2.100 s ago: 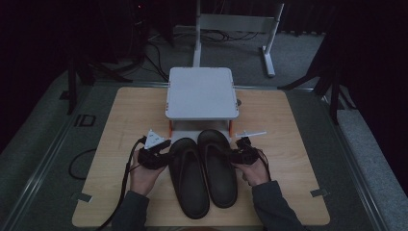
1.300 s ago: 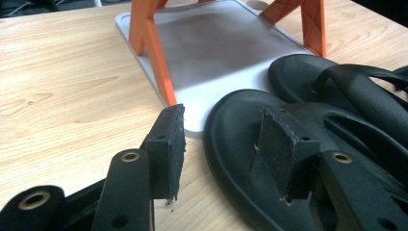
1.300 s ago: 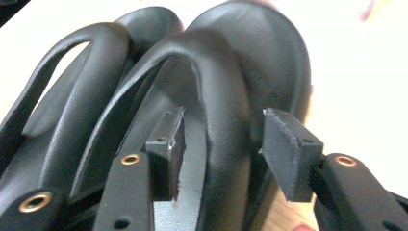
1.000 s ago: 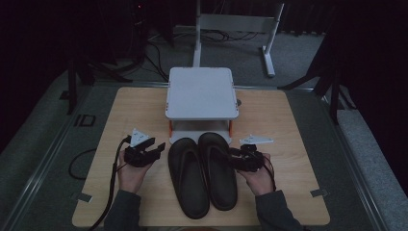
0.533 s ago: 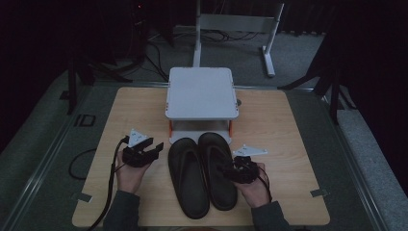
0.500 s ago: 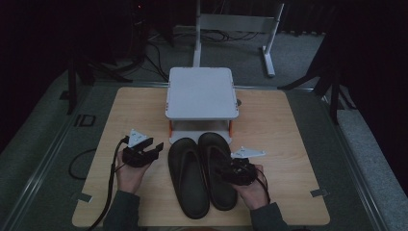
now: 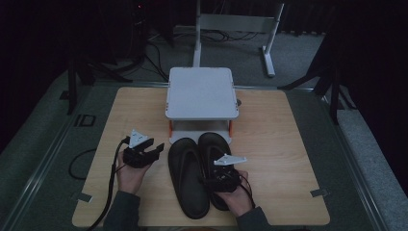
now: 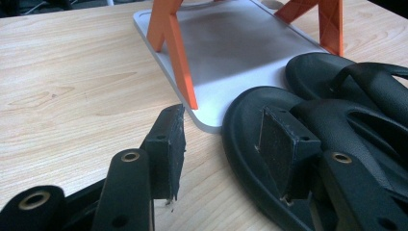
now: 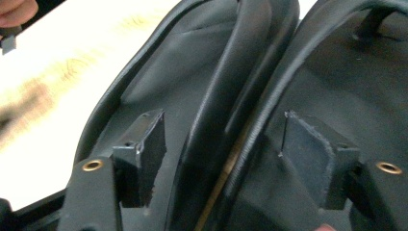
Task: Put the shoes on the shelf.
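Observation:
Two black slippers lie side by side on the wooden table (image 7: 288,144), toes toward a stand: the left slipper (image 7: 186,175) and the right slipper (image 7: 211,147). My left gripper (image 7: 155,150) is open, just left of the left slipper's toe. In the left gripper view, its jaws (image 8: 223,139) gape over bare wood with the left slipper's toe (image 8: 245,120) against the right pad (image 8: 281,144). My right gripper (image 7: 214,179) is open over the heels. In the right gripper view, the touching inner rims of the left slipper (image 9: 192,86) and right slipper (image 9: 365,82) sit between its jaws (image 9: 221,130).
A grey two-level stand (image 7: 202,91) with orange legs (image 8: 171,43) stands mid-table right behind the toes; its bottom plate (image 8: 240,53) lies flat on the wood. A cable (image 7: 77,163) trails off the left edge. A metal frame (image 7: 235,24) stands on the floor behind.
My right gripper has moved back and inward, from beside the right slipper's outer edge to over the heels between both slippers. The left gripper drew slightly left, away from the left slipper.

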Motion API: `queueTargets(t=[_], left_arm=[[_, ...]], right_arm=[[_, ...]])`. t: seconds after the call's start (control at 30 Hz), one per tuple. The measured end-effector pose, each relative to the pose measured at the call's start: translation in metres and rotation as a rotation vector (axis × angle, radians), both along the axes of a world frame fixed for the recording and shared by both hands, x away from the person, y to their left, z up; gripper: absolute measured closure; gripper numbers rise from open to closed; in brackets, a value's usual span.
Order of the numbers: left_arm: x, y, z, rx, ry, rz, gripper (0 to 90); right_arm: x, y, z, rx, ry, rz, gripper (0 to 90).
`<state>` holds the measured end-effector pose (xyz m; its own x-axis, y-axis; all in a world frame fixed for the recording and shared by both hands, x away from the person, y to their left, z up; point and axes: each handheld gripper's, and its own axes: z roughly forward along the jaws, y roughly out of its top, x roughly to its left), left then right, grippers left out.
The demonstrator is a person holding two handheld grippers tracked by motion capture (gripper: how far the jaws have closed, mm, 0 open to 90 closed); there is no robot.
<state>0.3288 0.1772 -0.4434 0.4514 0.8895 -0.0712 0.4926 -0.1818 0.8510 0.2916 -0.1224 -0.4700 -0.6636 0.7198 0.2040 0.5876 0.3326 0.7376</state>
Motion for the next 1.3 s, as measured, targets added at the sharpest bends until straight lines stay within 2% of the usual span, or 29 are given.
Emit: queueTargets(t=[0.13,0.2,0.23,0.27,0.3,0.33,0.43,0.6,0.7,0.73,0.77,1.07,1.3], left_arm=[[0.001,0.000,-0.001,0.005,0.007,-0.002,51.5],[0.001,0.000,-0.001,0.006,0.007,-0.001,51.6],[0.001,0.000,-0.001,0.004,0.008,-0.001,51.6],[0.001,0.000,-0.001,0.004,0.007,-0.001,51.6],[0.000,0.000,-0.001,0.003,0.006,-0.001,51.6],[0.000,0.000,-0.001,0.004,0.006,0.000,51.6],[0.000,0.000,-0.001,0.003,0.007,-0.001,51.6],[0.000,0.001,-0.001,0.005,0.008,0.001,51.6],[0.000,0.001,-0.001,0.001,0.006,0.002,51.6],[0.000,0.001,-0.001,0.000,0.006,0.002,51.6],[0.000,0.001,-0.001,0.000,0.006,0.002,51.7],[0.000,0.002,-0.001,-0.006,0.003,0.005,51.9],[0.000,0.005,0.000,-0.011,0.001,0.011,52.0]], right_arm=[[0.000,0.010,-0.004,-0.050,-0.031,-0.006,32.8],[-0.001,0.013,-0.004,-0.075,-0.048,-0.017,39.3],[-0.001,0.013,-0.004,-0.075,-0.048,-0.017,39.3],[-0.001,0.014,-0.004,-0.093,-0.063,-0.030,44.2],[-0.001,0.014,-0.004,-0.093,-0.063,-0.030,44.2],[-0.003,0.014,-0.004,-0.114,-0.077,-0.031,52.2],[-0.003,0.013,-0.004,-0.107,-0.073,-0.029,60.9],[-0.003,0.011,-0.003,-0.110,-0.068,-0.035,64.1],[-0.003,0.009,-0.002,-0.101,-0.057,-0.051,67.9],[-0.002,0.006,-0.002,-0.105,-0.060,-0.078,73.9],[-0.001,0.005,-0.003,-0.108,-0.057,-0.084,75.6],[0.001,0.004,-0.003,-0.100,-0.062,-0.079,76.0],[0.008,0.000,0.003,-0.073,-0.069,-0.101,76.1]])
